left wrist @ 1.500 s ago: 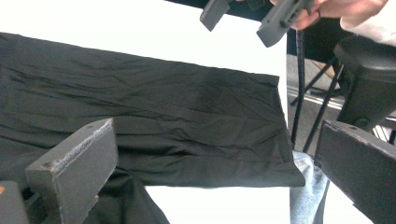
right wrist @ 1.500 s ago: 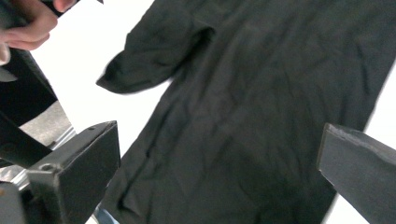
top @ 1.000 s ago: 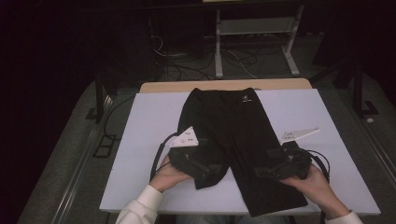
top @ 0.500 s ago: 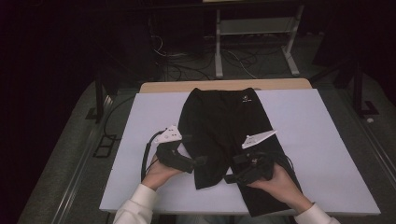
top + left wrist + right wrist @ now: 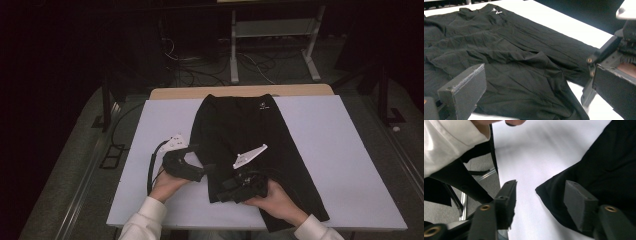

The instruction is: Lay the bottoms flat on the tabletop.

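Observation:
Black shorts [image 5: 245, 130] lie flat on the white table [image 5: 340, 150], waistband at the far end with a small white logo [image 5: 261, 106]. My left gripper [image 5: 207, 170] is at the left leg's outer edge, its jaws open wide around the cloth. In the left gripper view the shorts [image 5: 511, 50] spread beyond that gripper [image 5: 539, 82]. My right gripper [image 5: 220, 192] lies low over the left leg's hem and points left. Its jaws have just been closing. In the right gripper view the hem corner [image 5: 554, 192] sits between them untouched, so the right gripper [image 5: 541, 195] is open.
A black cable [image 5: 152, 165] loops from the left gripper over the table's left part. A wooden edge [image 5: 240, 92] runs along the table's far side. A metal frame [image 5: 272, 30] and floor cables stand behind it. A white sleeve [image 5: 446, 142] hangs near the front edge.
Both hands moved left. The right gripper crossed from the right leg to the left leg's hem and its jaws narrowed. The left gripper slid outward to the shorts' left edge.

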{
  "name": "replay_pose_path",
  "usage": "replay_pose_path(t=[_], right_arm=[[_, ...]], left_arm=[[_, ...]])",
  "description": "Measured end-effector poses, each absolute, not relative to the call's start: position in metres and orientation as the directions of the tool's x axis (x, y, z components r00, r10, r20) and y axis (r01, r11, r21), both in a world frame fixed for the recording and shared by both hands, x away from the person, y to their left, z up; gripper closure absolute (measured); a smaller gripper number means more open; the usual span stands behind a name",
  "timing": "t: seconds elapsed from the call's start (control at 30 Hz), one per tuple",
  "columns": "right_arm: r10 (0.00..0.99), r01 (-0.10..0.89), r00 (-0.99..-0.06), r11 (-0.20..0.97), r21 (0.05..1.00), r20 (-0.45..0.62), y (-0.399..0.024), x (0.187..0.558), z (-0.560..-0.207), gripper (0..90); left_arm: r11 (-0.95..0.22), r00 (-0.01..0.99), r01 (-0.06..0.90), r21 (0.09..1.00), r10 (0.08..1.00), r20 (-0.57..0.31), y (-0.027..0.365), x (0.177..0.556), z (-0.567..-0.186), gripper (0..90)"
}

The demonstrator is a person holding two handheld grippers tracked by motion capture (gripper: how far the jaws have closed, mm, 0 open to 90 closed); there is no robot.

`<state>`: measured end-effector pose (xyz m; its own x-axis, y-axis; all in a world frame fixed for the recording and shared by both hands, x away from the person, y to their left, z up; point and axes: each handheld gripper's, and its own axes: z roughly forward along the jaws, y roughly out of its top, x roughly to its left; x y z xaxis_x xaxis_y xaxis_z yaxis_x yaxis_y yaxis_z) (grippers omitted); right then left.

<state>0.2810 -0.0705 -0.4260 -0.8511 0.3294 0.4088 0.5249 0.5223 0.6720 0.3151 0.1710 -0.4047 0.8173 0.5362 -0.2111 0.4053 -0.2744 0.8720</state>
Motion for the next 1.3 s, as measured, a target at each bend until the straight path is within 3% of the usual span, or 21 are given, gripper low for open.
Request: replay_pose_path(t=[0.2,0.67,0.83,0.97,1.0,1.13,1.3], right_arm=[[0.315,0.515,-0.857,0.564,0.646,0.409,-0.055,0.283,-0.438,50.3],[0.354,0.476,-0.879,0.604,0.639,0.320,-0.044,0.283,-0.453,48.1],[0.375,0.407,-0.904,0.620,0.671,0.203,-0.043,0.270,-0.454,62.2],[0.410,0.387,-0.902,0.623,0.680,0.137,-0.043,0.267,-0.454,80.1],[0.415,0.397,-0.898,0.621,0.675,0.146,-0.043,0.268,-0.454,84.9],[0.400,0.459,-0.883,0.621,0.635,0.247,-0.045,0.277,-0.451,86.7],[0.367,0.564,-0.825,0.485,0.669,0.430,-0.065,0.297,-0.432,87.2]], left_arm=[[-0.273,0.816,0.409,0.871,0.538,-0.214,0.171,0.315,-0.405,0.0],[-0.263,0.805,0.419,0.869,0.550,-0.222,0.176,0.318,-0.408,0.0],[-0.251,0.796,0.422,0.871,0.562,-0.224,0.180,0.319,-0.408,0.0],[-0.240,0.788,0.425,0.873,0.573,-0.226,0.183,0.320,-0.409,0.0],[-0.238,0.785,0.427,0.872,0.576,-0.228,0.184,0.320,-0.409,0.0],[-0.225,0.776,0.431,0.874,0.588,-0.231,0.188,0.322,-0.409,0.0],[-0.208,0.769,0.428,0.879,0.595,-0.233,0.193,0.322,-0.407,0.0]])
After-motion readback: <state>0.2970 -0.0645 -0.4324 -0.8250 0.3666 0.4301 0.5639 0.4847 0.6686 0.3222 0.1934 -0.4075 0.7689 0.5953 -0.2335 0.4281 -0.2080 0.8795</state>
